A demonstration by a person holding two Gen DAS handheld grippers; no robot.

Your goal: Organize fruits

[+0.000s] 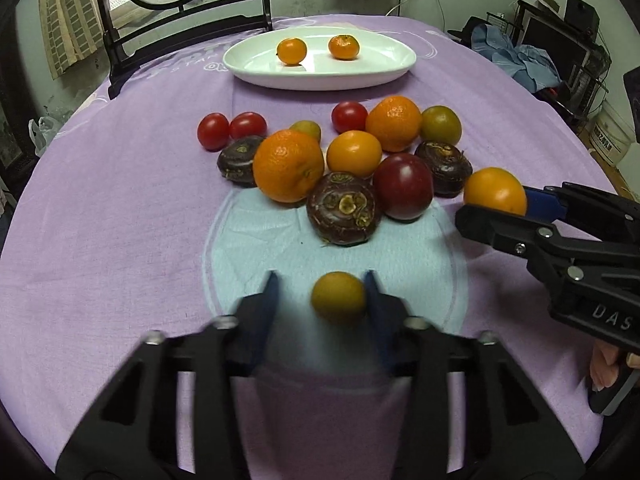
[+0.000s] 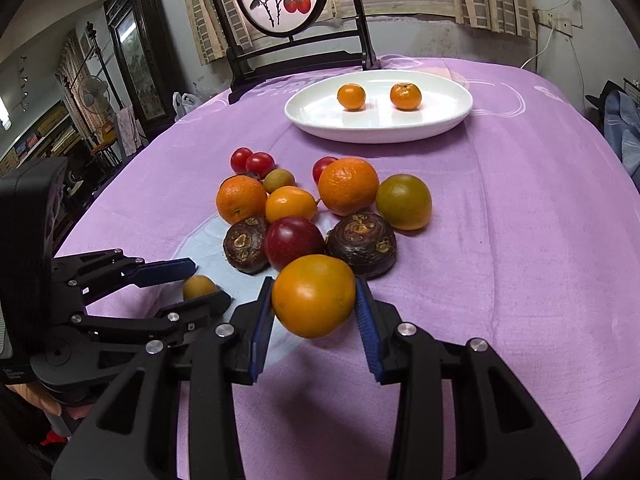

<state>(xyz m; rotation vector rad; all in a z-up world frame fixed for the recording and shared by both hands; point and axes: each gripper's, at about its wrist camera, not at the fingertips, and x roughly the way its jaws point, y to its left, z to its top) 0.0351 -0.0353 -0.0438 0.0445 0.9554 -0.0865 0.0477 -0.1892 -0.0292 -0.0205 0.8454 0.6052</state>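
Fruits lie in a loose cluster [image 2: 312,208] at the middle of a round counter [image 2: 520,240] draped in purple cloth, with a white oval plate [image 2: 460,116] well apart from them near the far edge. Only two small oranges [image 2: 351,96] sit on that plate, so the sorting looks barely begun: over a dozen pieces are still on the cloth, among them mandarins, dark water chestnuts, red cherry tomatoes and greenish-yellow fruit.

The right gripper [image 2: 315,300] has its jaws clamped on a large orange fruit [image 2: 314,296], at the near right of the cluster. The left gripper [image 1: 320,300] holds a small yellow-green fruit [image 1: 338,298] between its blue pads; the jaws appear closed on it, though blur softens the contact. It sits on the pale blue patch of cloth, just in front of the pile.

Open cloth runs on both sides of the cluster toward the plate, giving clear paths. The plate has plenty of bare room. A chair back [image 2: 304,56] stands just beyond the plate at the counter's far edge.
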